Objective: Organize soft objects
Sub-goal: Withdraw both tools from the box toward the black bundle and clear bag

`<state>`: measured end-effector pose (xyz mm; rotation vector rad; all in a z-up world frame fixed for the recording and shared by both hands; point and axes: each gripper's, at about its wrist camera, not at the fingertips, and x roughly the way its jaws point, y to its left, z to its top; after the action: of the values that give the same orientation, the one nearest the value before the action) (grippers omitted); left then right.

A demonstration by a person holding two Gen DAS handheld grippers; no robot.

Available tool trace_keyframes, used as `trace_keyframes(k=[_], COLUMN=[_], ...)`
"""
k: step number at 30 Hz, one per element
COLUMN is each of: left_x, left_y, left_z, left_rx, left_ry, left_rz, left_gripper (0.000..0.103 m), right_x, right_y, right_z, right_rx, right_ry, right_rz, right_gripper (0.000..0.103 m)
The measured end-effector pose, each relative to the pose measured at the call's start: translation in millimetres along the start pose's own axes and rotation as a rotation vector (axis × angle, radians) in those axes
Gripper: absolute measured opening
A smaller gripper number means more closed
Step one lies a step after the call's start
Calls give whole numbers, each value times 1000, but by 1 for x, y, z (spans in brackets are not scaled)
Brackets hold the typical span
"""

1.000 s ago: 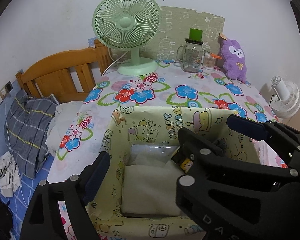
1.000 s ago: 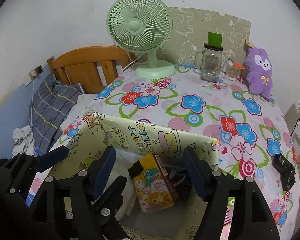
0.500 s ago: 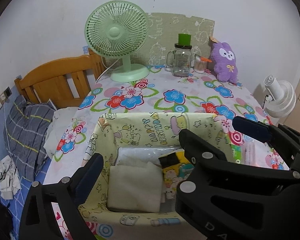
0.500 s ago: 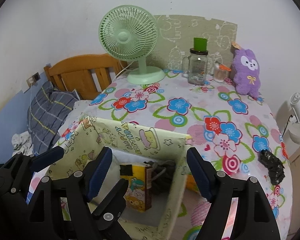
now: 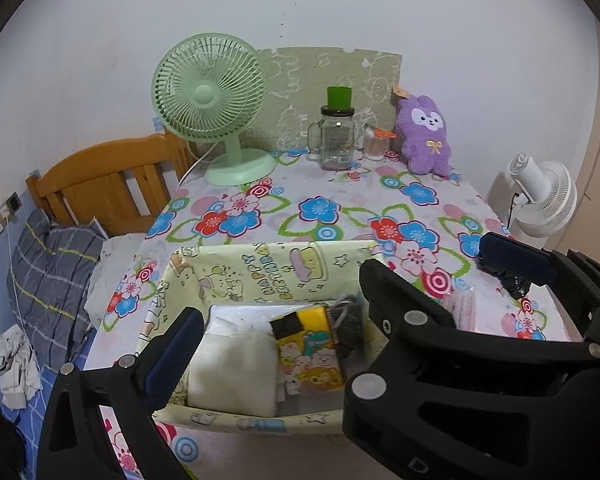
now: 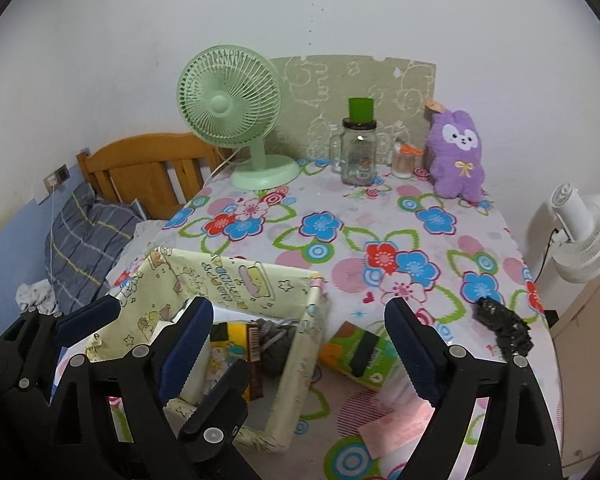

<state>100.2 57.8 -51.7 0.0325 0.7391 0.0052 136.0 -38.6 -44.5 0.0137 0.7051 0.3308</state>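
Note:
A pale yellow cartoon-print box (image 5: 260, 268) (image 6: 300, 344) stands at the near side of the flowered table. It holds a white folded cloth (image 5: 232, 368), a yellow tissue pack (image 5: 308, 352) (image 6: 230, 340) and grey yarn (image 6: 276, 340). A green tissue pack (image 6: 360, 354), a pink pack (image 6: 396, 420) and a black crumpled bag (image 6: 504, 326) lie on the table to the box's right. A purple plush (image 5: 424, 136) (image 6: 458, 156) stands at the back. My left gripper (image 5: 332, 312) is open and empty above the box. My right gripper (image 6: 300, 352) is open and empty over the box's right wall.
A green desk fan (image 5: 212, 104), a glass jar with a green lid (image 5: 336, 136) and a small jar of swabs (image 5: 376, 146) stand along the back wall. A white fan (image 5: 540, 196) is off the table's right edge. A wooden bed with a plaid pillow (image 5: 52, 264) is at left.
Both grippers have drawn back and up from the box, staying open. The yellow pack remains in the box. The packs to the right of the box have come into view.

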Motion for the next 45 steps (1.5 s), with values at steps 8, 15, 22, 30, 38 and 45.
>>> trace_keyframes(k=[8, 15, 22, 30, 38, 45], left_x=[-9, -18, -23, -25, -22, -20], left_y=[-21, -38, -57, -79, -100, -118], left_z=[0, 0, 0, -5, -10, -13], left_rx=[25, 22, 33, 47, 37, 41], left_ry=[-15, -35, -40, -54, -51, -56], left_rz=[-12, -24, -39, -52, -74, -81], left_gripper=[103, 103, 103, 103, 102, 102], right_x=[-17, -35, -46, -54, -59, -64], right_y=[-20, -38, -54, -73, -95, -110], right_z=[-7, -10, -14, -22, -31, -39], right_rx=[25, 36, 49, 59, 81, 70], right_ry=[-17, -43, -58, -63, -72, -88], right_rz=[-13, -34, -49, -69, -78, -97], right_gripper=[90, 95, 96, 97, 97, 97])
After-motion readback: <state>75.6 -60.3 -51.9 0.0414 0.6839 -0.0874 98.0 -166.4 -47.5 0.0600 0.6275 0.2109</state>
